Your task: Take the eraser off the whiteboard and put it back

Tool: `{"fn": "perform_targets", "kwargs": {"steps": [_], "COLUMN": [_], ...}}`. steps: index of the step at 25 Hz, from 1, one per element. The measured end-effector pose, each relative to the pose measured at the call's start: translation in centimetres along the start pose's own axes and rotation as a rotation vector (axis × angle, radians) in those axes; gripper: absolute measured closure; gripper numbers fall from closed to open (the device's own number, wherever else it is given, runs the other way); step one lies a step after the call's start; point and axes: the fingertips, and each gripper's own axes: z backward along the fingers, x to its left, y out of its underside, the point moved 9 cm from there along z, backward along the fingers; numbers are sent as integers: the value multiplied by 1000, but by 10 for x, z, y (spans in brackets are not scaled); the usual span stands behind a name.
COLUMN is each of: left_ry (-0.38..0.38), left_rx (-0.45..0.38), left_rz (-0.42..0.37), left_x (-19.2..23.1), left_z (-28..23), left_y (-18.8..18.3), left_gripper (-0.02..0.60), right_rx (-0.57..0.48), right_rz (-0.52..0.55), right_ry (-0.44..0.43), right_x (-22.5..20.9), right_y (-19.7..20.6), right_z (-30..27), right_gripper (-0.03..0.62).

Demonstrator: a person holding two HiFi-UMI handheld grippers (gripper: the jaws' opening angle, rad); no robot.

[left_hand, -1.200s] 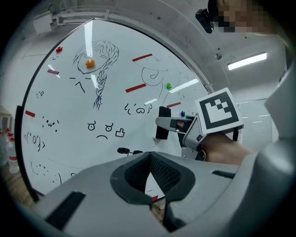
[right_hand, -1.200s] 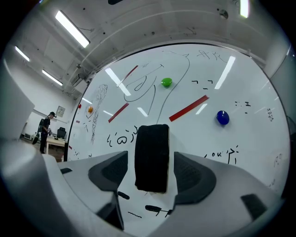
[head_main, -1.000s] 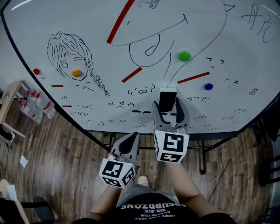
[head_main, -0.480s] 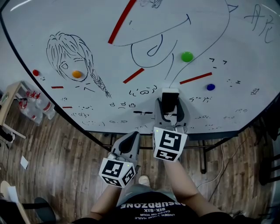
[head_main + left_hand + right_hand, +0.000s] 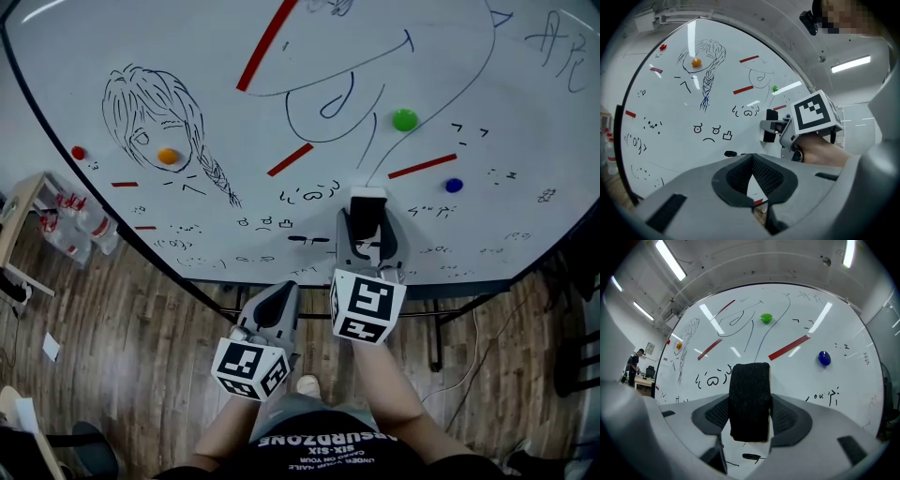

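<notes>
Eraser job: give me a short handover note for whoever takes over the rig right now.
Right gripper: jaws shut on the eraser, held at the lower middle of the whiteboard. I can't tell whether the eraser touches the board.
Left gripper: jaws shut, empty, held low below the board's edge.
Done: eraser gripped.
Left: seat the eraser flat on the board, probably about where it is, then open the jaws and back away.
</notes>
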Motion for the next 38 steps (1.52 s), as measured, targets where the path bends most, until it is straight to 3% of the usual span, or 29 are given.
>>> {"fn": "perform_targets", "kwargs": {"steps": [19,38], "left_ry": [-1,-32], "left_rx": [-8,-26], "left_rz": [1,-9], "left_x": [-16,-58], "left_z": [6,15], "left_y": [3,2], "left_gripper": [575,575], "right_rx": [-2,-39], "right_rz": [-18,-30], "right_ry": [-31,-137], "right_x": [-9,-26], "right_y": [-2,-19], "right_z": [25,61], "right_gripper": [347,347]}}
